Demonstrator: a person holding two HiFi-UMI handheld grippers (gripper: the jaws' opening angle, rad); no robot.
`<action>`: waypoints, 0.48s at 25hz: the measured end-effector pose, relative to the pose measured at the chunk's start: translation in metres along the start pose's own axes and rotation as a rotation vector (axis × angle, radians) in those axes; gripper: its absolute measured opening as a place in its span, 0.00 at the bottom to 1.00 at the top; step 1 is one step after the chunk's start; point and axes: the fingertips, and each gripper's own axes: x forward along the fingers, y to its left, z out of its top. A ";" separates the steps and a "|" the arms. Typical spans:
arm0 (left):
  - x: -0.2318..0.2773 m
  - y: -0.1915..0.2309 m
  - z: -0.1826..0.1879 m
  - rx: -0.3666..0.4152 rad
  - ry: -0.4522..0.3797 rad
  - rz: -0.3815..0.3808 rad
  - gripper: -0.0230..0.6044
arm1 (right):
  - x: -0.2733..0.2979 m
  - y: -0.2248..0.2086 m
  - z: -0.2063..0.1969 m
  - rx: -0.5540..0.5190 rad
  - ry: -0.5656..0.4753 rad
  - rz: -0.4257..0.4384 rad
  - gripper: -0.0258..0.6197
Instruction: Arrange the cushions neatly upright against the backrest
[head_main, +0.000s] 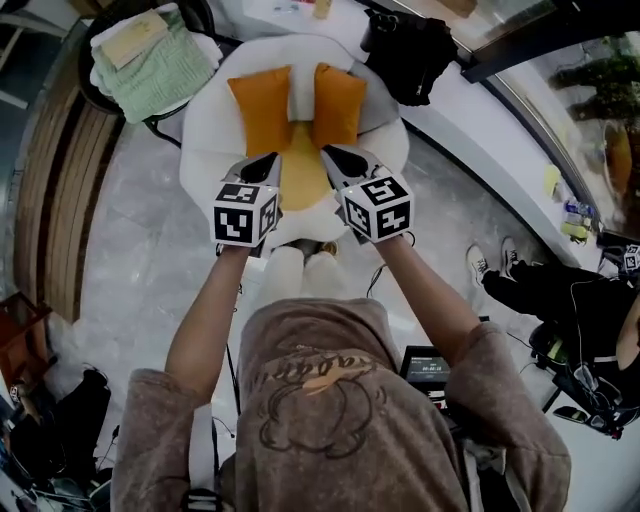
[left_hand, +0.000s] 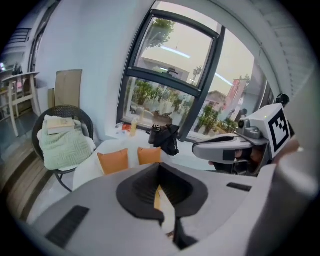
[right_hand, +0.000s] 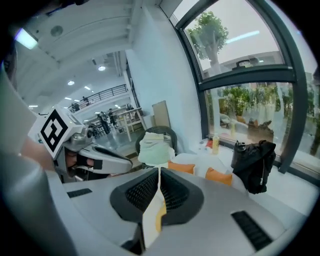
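Left gripper (head_main: 268, 165) and right gripper (head_main: 335, 158) hover closed and empty. Orange cushions (head_main: 262, 108) stand against the backrest (head_main: 300, 58), so I judge the flat yellow cushion (head_main: 300, 178) is next.

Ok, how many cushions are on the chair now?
3. The left orange cushion and the right orange cushion stand upright against the backrest; the yellow cushion is lower, between the left hand-held gripper and the right hand-held gripper. More may be hidden.

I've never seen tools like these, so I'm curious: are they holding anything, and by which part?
The yellow cushion, it seems. The left gripper has its jaws shut on the cushion's left edge, and the right gripper on its right edge.
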 end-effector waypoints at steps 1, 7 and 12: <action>-0.010 -0.010 0.006 0.028 -0.017 -0.004 0.04 | -0.011 0.010 0.005 -0.017 -0.013 0.019 0.08; -0.078 -0.077 0.041 0.225 -0.120 -0.050 0.04 | -0.080 0.076 0.040 -0.155 -0.115 0.191 0.08; -0.132 -0.109 0.064 0.271 -0.225 -0.107 0.04 | -0.130 0.115 0.066 -0.247 -0.194 0.263 0.08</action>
